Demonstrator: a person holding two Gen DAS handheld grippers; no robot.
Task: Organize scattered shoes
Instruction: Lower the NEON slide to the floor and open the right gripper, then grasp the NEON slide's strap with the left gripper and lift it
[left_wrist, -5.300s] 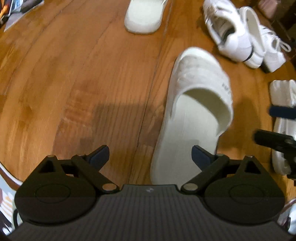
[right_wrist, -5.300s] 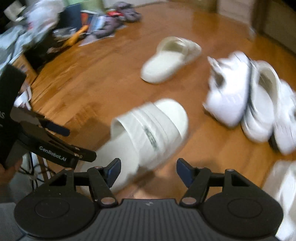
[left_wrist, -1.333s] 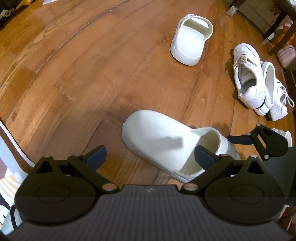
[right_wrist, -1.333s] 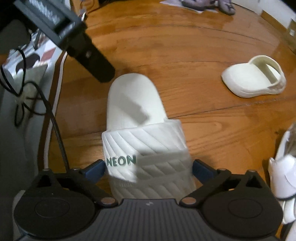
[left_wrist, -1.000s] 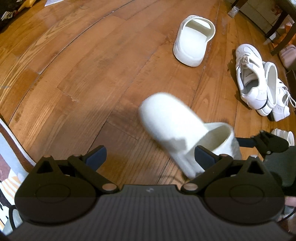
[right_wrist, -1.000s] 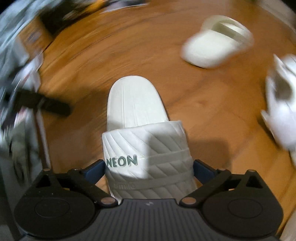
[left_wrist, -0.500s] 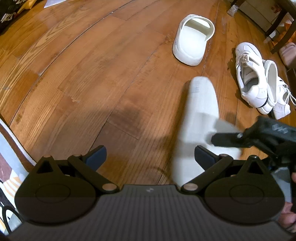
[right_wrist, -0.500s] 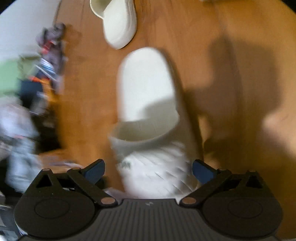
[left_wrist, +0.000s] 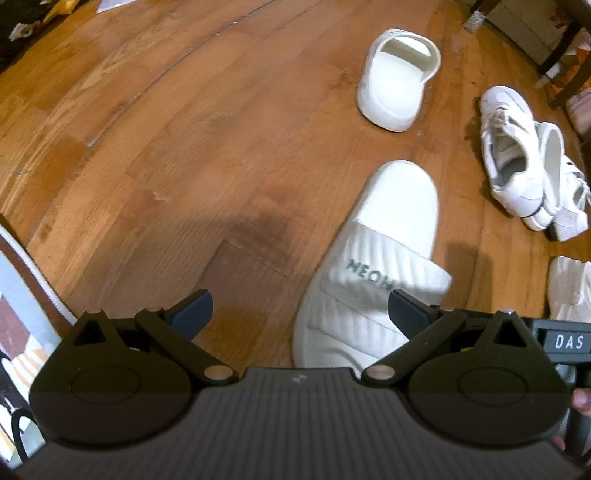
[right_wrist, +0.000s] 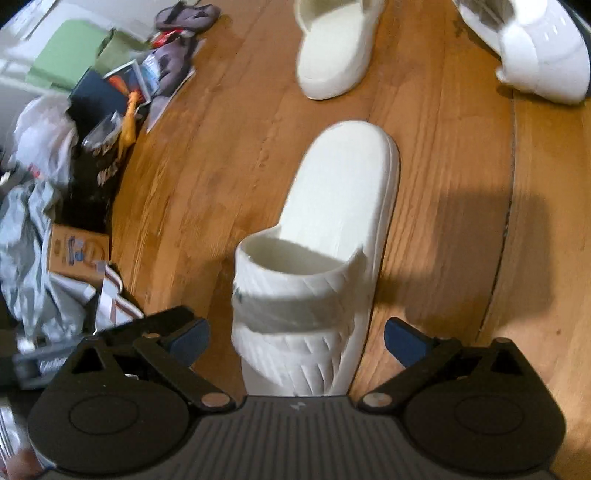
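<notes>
A white slide marked NEON lies on the wood floor with its heel end pointing away from me. Its ribbed strap sits between the jaws of my right gripper. Those jaws are closing, but floor still shows between each pad and the strap. My left gripper is open and holds nothing; the slide's strap lies just inside its right finger. The matching slide rests farther off, also in the right wrist view. The right gripper's body shows at the left wrist view's right edge.
A pair of white sneakers lies to the right, one tipped against the other, and another white shoe sits at the right edge. A rug edge borders the floor at left. Bags, papers and boxes pile up on the left.
The right gripper carried the NEON slide, swung it round with a roll of the wrist, set it on the floor and let go. The left gripper stayed where it was.
</notes>
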